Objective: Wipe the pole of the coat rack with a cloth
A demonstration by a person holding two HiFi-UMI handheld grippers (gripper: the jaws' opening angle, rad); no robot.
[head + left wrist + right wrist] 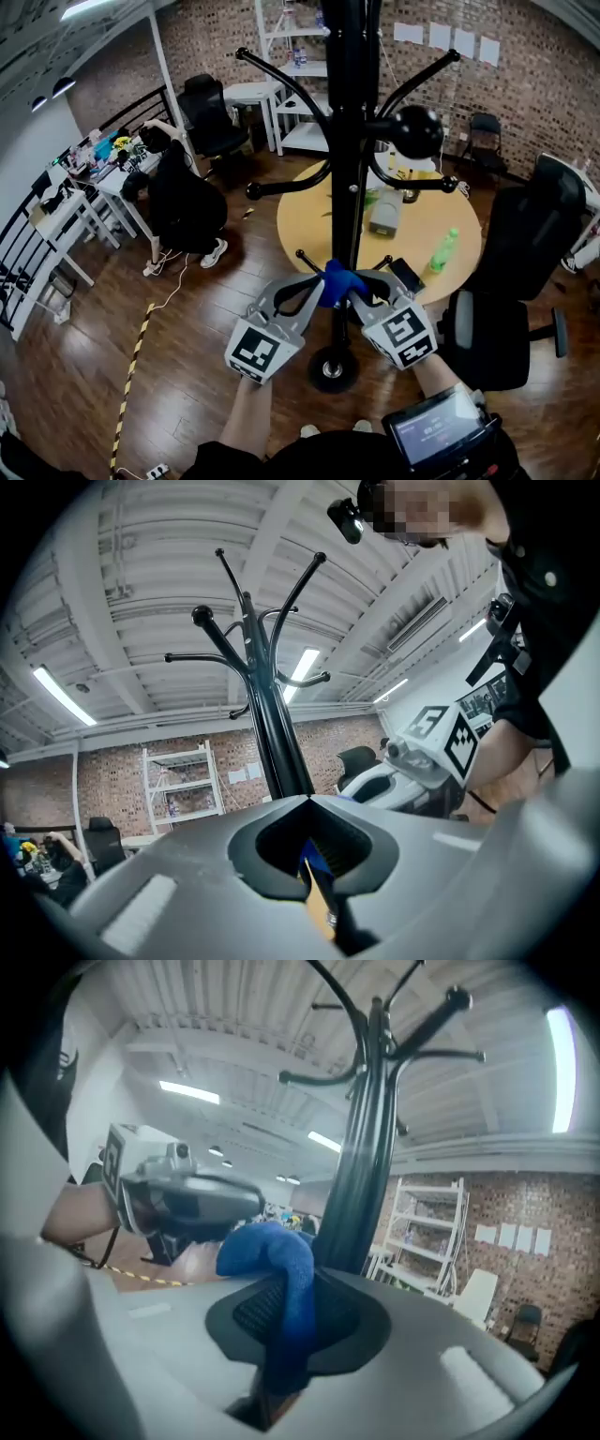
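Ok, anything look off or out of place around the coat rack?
Nothing stands out. The coat rack stands straight on its base; the blue cloth sits against its pole, pinched by left gripper and right gripper.

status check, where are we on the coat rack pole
Both shut on blue cloth: left gripper, right gripper. Cloth held at the pole, low, above the base. Short pegs close by the cloth.
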